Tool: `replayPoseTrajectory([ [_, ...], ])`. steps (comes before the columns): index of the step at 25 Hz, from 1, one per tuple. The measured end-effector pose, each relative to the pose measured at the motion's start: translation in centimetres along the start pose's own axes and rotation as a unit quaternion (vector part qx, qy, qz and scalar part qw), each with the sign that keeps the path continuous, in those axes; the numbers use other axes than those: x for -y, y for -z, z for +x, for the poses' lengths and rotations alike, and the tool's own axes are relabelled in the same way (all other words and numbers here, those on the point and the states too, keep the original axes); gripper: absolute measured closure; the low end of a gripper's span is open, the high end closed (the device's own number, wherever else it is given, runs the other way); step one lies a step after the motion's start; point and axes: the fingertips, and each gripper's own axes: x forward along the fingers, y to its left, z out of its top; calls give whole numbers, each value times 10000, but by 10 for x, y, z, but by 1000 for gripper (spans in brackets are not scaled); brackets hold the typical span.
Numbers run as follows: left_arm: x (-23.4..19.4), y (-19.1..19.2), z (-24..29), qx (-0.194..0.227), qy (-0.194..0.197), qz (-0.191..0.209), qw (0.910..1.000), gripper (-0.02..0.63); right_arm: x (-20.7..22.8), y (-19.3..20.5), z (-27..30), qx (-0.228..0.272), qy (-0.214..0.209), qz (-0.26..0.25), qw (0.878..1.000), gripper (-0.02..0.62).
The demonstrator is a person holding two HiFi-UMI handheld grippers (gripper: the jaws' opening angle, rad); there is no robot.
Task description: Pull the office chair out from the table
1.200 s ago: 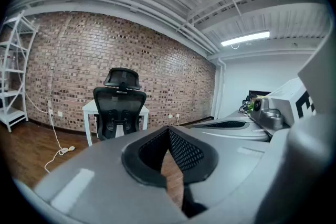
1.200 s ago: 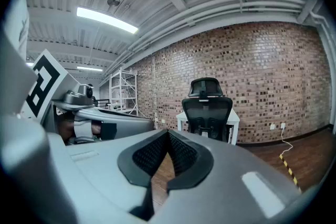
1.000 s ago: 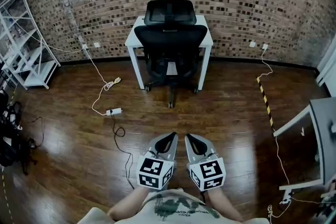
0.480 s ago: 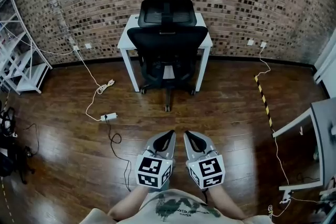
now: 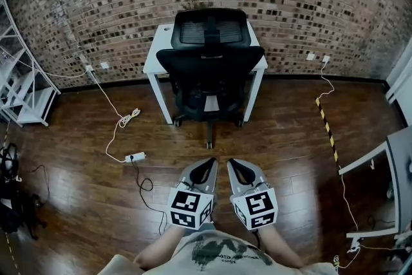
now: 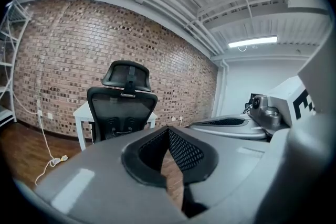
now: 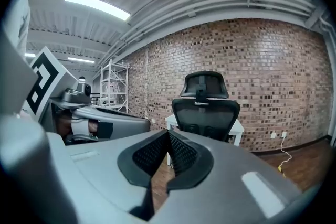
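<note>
A black mesh office chair [image 5: 210,67] with a headrest stands pushed in under a small white table [image 5: 161,58] against the brick wall; its back faces me. It also shows in the left gripper view as the chair [image 6: 122,105] and in the right gripper view as the chair [image 7: 206,107]. My left gripper [image 5: 210,164] and right gripper [image 5: 232,164] are side by side low in the head view, both shut with nothing between the jaws. They point toward the chair and are well short of it, over bare wooden floor.
A white power strip [image 5: 135,156] and its cables trail over the floor left of the chair. A white shelf rack [image 5: 26,93] stands at far left. A grey table [image 5: 393,164] juts in at right, beside yellow-black floor tape [image 5: 327,129].
The chair and table have grown larger and shifted slightly in the head view as I moved forward toward them. Both grippers stay shut, side by side.
</note>
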Motion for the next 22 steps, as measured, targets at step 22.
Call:
replayPoseTrajectory([
  [22, -103, -49, 74, 97, 348, 120, 9993, 592, 36, -52, 118, 237, 396, 22, 9989, 595],
])
